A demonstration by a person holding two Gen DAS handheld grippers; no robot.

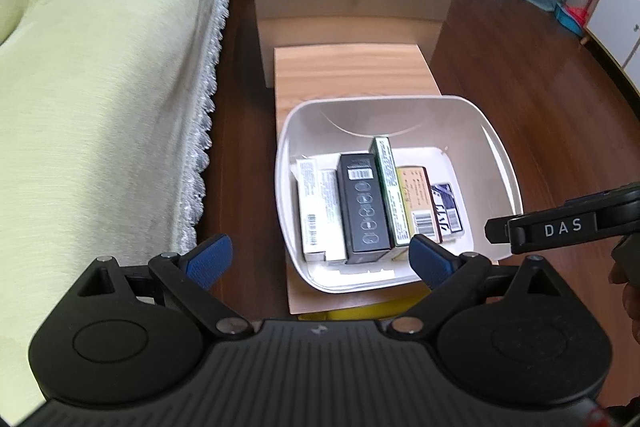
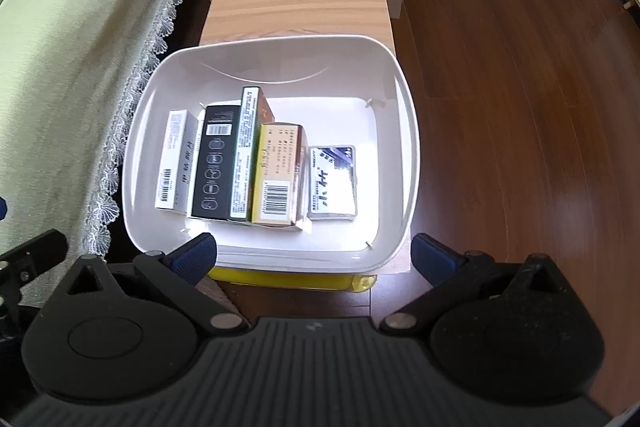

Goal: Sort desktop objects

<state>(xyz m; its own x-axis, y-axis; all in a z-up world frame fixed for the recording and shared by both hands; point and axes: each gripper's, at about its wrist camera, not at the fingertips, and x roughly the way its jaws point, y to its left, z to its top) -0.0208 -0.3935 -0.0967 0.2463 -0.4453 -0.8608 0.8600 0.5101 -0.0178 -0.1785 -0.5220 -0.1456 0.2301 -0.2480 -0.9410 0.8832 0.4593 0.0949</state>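
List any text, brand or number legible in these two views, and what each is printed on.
"DAS": white letters on the right hand-held gripper, seen from the left wrist view.
Black box in the white bin: barcode and round icons, no readable words.
Yellow box, green-edged box, white box, blue-and-white pack: print and barcodes too small or blurred to read.

A white tub (image 2: 404, 131) sits on a small wooden worktop (image 2: 296, 3). Inside it, a white box (image 2: 170, 159), a black box (image 2: 214, 163), a yellow box (image 2: 276, 175) and a small flat pack (image 2: 333, 183) lie side by side. The right gripper (image 2: 314, 255) is spread wide, holding nothing.
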